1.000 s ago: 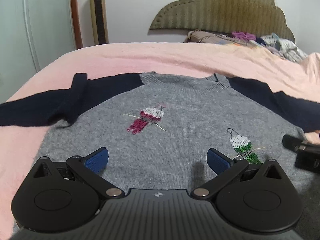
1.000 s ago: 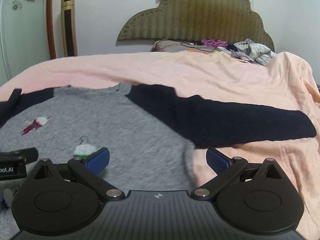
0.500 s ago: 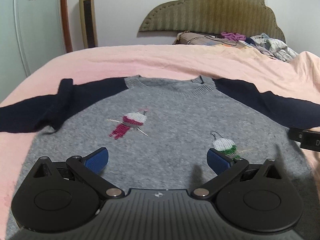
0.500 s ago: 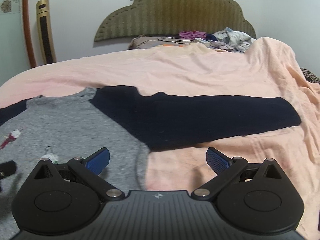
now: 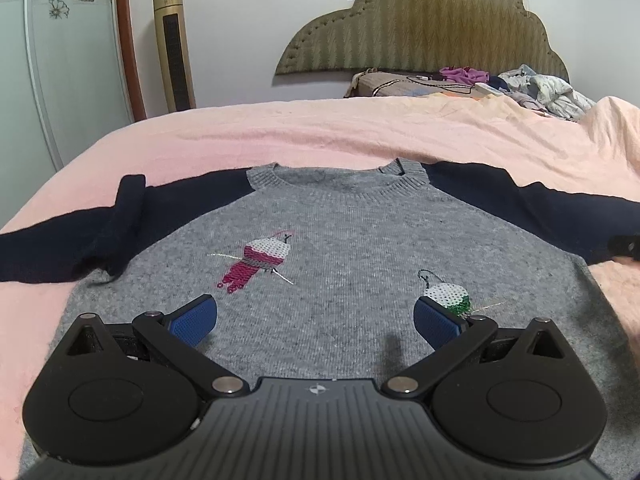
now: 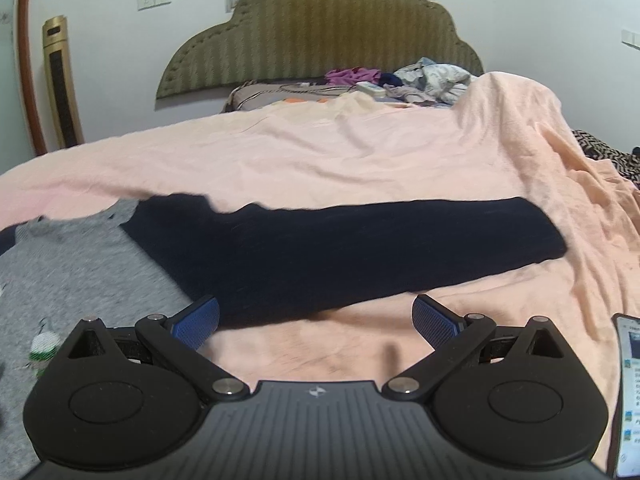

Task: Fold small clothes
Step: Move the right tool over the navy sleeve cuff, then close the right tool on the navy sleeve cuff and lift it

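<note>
Grey knitted sweater with navy sleeves (image 5: 352, 240) lies face up and spread flat on the peach-pink bed cover (image 5: 320, 136), neckline toward the headboard, so that both side edges and both sleeves are open to a fold. Its right navy sleeve (image 6: 360, 248) extends straight outward across the cover, flat and fully exposed; its left navy sleeve (image 5: 80, 240) is bunched, with a turned-over ridge near the shoulder, and will probably need smoothing before it is folded in. The left gripper (image 5: 316, 316) is positioned over the lower chest panel between the two embroidered birds, jaws wide apart and holding nothing. The right gripper (image 6: 316, 316) faces the lower edge of the right sleeve near the underarm, jaws likewise wide apart and empty, a placement suited to picking up that sleeve first. A phone with a lit screen (image 6: 628, 392) lies on the cover at far right, clear of the garment. Loose clothes (image 5: 540, 88) are piled near the padded olive headboard (image 5: 420, 28).
</note>
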`<action>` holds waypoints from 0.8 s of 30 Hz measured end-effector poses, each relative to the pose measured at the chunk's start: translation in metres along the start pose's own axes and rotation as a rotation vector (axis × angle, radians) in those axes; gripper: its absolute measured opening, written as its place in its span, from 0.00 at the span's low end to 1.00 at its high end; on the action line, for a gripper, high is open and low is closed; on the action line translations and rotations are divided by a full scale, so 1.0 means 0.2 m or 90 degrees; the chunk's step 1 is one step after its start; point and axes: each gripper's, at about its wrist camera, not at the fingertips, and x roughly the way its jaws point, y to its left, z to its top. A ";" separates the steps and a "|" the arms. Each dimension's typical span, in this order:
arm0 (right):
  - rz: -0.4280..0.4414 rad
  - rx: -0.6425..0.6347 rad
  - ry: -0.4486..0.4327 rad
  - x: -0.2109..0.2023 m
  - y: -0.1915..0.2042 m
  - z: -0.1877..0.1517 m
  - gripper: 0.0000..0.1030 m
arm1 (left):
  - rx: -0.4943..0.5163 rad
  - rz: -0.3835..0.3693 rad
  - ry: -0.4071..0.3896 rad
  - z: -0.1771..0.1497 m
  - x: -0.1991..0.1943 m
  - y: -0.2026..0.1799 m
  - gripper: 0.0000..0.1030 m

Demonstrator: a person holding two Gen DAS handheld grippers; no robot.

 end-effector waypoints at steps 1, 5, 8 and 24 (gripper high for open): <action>-0.003 0.008 -0.001 0.01 -0.03 0.01 1.00 | 0.003 0.005 0.002 0.00 0.00 0.00 1.00; -0.020 0.050 -0.007 0.05 -0.21 0.05 1.00 | 0.010 0.001 0.008 0.01 0.01 -0.01 1.00; -0.049 0.094 -0.008 0.10 -0.38 0.06 1.00 | 0.013 -0.005 0.012 0.02 0.01 -0.01 1.00; 0.129 0.526 -0.052 0.43 -1.22 0.09 0.92 | 0.001 -0.026 0.054 0.07 0.05 0.05 1.00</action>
